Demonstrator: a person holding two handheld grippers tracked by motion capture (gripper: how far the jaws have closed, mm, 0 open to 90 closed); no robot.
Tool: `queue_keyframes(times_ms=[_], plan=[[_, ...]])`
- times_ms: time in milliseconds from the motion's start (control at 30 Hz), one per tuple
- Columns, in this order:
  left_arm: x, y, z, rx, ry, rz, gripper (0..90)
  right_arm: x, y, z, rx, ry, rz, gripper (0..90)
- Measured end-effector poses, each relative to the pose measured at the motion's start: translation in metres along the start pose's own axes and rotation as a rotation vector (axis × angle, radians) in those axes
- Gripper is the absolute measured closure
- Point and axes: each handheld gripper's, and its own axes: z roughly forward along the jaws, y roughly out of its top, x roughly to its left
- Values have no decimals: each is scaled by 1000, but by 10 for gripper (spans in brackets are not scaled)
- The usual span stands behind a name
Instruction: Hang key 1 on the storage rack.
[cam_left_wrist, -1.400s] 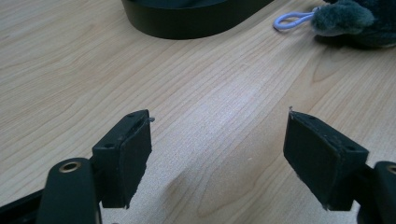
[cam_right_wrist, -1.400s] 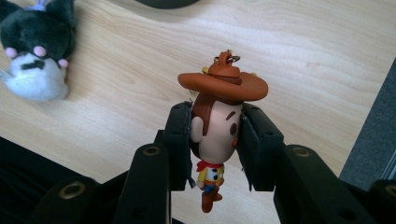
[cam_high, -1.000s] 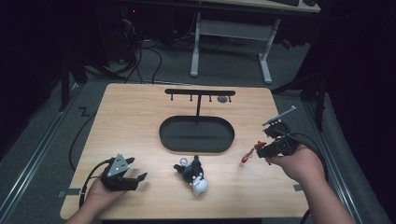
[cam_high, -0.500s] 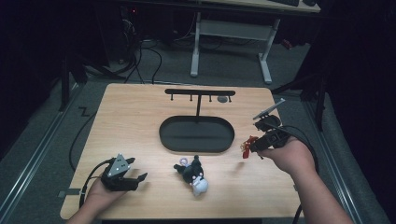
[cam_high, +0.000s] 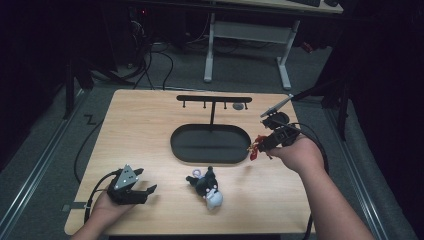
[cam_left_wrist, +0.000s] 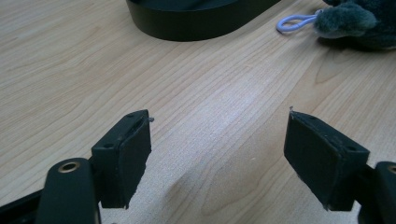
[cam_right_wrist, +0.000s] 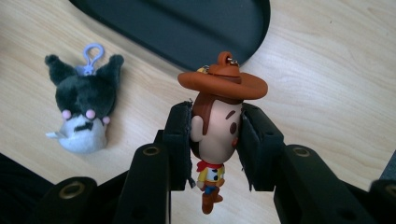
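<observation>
Two grippers | right gripper (cam_right_wrist: 215, 140): jaws clamped on cowboy figure (cam_right_wrist: 217, 121) head | left gripper (cam_left_wrist: 229, 158): jaws apart, bare.

No legible text, label, brand, number or sign on any surface in these views

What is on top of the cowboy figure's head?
A brown hat with a small metal loop sits on the cowboy figure; the right hand-held gripper clamps the head, covering its sides.
</observation>
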Motion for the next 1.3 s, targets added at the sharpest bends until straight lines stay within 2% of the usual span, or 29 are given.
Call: queue_keyframes(times_ms=[267, 433, 700, 1000, 1300], plan=[[1, 0, 0, 2, 1, -1, 236, -1, 14, -1, -25, 11, 6, 665], [0, 0, 0, 6, -2, 3, 235, -2, 22, -1, -22, 17, 11, 666], [0, -1, 0, 6, -5, 4, 236, -9, 34, -5, -45, 9, 24, 666], [1, -1, 1, 6, -7, 6, 235, -16, 44, -1, -38, 2, 41, 666], [1, -1, 1, 11, -5, 6, 235, -18, 56, 1, -41, 8, 37, 665]])
